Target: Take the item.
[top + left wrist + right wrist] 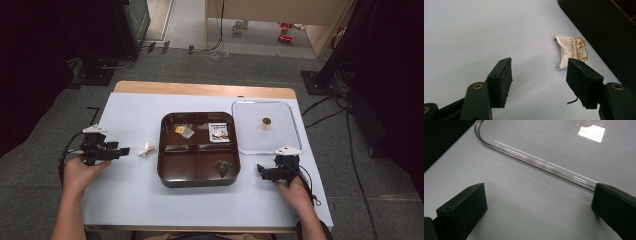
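Now left gripper (539,82) gapes empty, sachet (572,51) just ahead-right, lined up for pickup; right gripper (539,207) wide, empty.

Matt black plastic on jaws of left gripper (539,82), brass-coloured metal at pivots. Printed paper sachet (572,51), slightly creased. Glossy dark-brown plastic tray (198,176). Clear, glossy plastic lid (536,161) with reflections. Smooth, matt pale table cover (125,190); wooden table edge (200,90).
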Available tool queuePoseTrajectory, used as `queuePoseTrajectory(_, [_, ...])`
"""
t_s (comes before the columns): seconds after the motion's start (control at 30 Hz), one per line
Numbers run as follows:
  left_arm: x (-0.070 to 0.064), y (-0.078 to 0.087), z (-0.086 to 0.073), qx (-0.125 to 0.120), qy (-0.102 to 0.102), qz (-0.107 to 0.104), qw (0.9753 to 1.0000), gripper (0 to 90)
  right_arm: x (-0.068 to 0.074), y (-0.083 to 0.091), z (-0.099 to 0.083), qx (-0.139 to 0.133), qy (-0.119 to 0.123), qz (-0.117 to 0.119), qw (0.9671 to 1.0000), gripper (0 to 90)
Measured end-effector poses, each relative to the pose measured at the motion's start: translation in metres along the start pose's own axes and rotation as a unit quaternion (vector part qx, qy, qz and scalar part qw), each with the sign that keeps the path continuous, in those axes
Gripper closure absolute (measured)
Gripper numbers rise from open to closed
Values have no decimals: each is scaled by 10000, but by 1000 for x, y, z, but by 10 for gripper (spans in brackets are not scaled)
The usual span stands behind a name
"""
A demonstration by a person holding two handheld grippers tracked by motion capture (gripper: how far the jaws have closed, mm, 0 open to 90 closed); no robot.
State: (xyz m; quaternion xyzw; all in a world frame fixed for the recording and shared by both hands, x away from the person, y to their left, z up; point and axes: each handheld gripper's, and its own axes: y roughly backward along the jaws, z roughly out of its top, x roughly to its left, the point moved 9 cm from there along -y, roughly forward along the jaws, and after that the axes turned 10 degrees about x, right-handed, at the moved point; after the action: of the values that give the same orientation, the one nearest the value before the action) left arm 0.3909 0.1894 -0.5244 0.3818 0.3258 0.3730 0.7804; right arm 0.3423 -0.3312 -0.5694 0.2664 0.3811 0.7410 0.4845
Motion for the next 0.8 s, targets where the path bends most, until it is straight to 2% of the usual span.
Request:
queuePoseTrajectory(0.2, [7,-5,-12,162,72,96,9998,371,0,0,0,1,-1,2,10000,0])
queuePoseTrajectory(0.3, [11,-7,-17,237,36,277,9993,383,0,0,0,-1,-11,6,10000,0])
queuePoseTrajectory(0.4, [15,-9,-19,296,54,345,9990,381,0,0,0,-2,-10,9,10000,0])
queuePoseTrajectory(0.47, [14,-9,-20,245,3,363,9990,370,0,0,0,-1,-10,8,10000,0])
queuePoseTrajectory(0.63, [10,-13,-24,169,-349,605,9974,325,0,0,0,2,-8,7,10000,0])
queuePoseTrajectory(0.8, [7,-15,-24,145,-385,677,9969,262,0,0,0,-1,-13,9,10000,0])
